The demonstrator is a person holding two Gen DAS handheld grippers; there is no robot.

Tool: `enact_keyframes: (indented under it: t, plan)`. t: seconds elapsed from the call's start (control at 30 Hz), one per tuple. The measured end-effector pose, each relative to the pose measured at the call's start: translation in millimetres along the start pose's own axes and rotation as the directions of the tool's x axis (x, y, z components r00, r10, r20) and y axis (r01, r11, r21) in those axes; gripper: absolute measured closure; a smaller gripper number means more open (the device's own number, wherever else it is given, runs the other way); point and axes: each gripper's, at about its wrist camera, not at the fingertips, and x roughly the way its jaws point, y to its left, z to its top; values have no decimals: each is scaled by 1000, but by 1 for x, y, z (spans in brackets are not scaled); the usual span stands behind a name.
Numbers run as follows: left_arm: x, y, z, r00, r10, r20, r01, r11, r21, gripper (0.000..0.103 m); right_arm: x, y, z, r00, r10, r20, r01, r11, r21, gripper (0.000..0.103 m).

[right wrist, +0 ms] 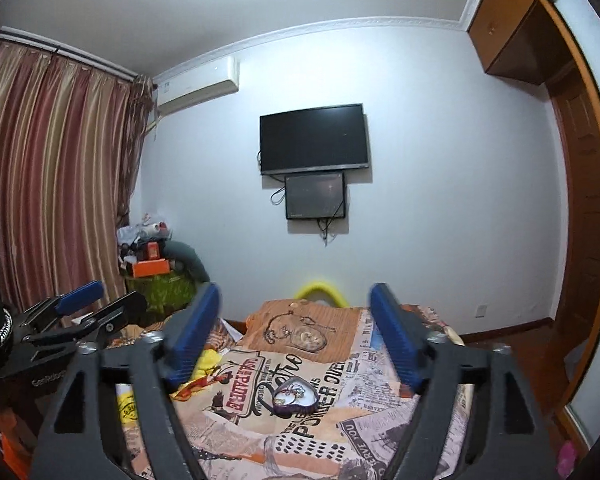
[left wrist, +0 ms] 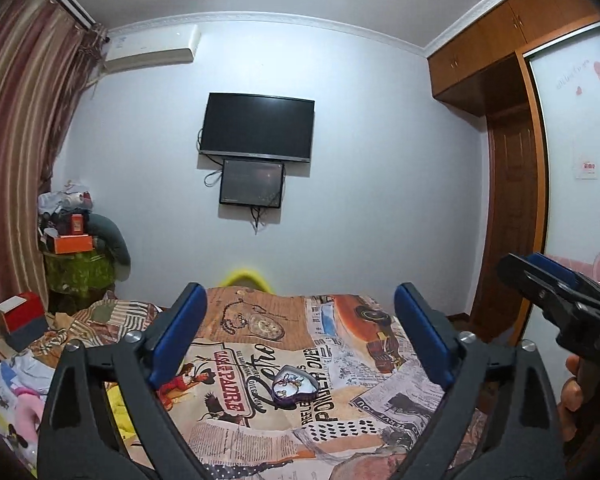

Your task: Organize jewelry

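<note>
Both tongs, left gripper (left wrist: 296, 336) and right gripper (right wrist: 296, 332), gape empty above the bedspread (left wrist: 340, 420); heart-shaped jewelry box (left wrist: 294, 385) at six o'clock awaits approach.

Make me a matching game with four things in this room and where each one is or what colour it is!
Things:
1. heart-shaped jewelry box
2. television
3. curtain
4. air conditioner

Clues:
A. black, mounted in the middle of the wall
B. striped, hanging on the left side
C. lying open on the printed bedspread, with small trinkets inside
D. white, high on the wall near the ceiling

Pairs: 1-C, 2-A, 3-B, 4-D
</note>
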Motion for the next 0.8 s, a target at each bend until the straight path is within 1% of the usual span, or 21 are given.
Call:
enact_keyframes:
  t: [0.03, 0.1, 0.13, 0.4, 0.53, 0.8]
  plan:
    - [-1, -1, -2, 1000, 6, 0, -6, 1000, 1, 6, -2, 1, -1, 1000, -11, 3, 11, 1000, -2, 10]
    - [-5, -3, -4, 1000, 8, -5, -8, 1000, 1, 5, -3, 4, -2, 1000, -31, 2, 31, 1000, -7, 2]
    - [-7, -4, -5, 1000, 7, -7, -7, 1000, 0, 5, -4, 4, -4, 999, -37, 0, 37, 999, -6, 0]
    - [-10, -7, -10, 1000, 11, -10, -11, 1000, 5, 5, -5, -2, -9, 998, -46, -40, 47, 999, 11, 0]
    - [-9, -9, -13, 1000, 14, -15, -13, 1000, 18, 5, -16, -8, -15, 998, -46, -49, 47, 999, 14, 0]
    - [-5, -12, -14, 999, 11, -30, -10, 1000, 29, 5, -17, -10, -17, 997, -40, -69, 41, 999, 14, 0]
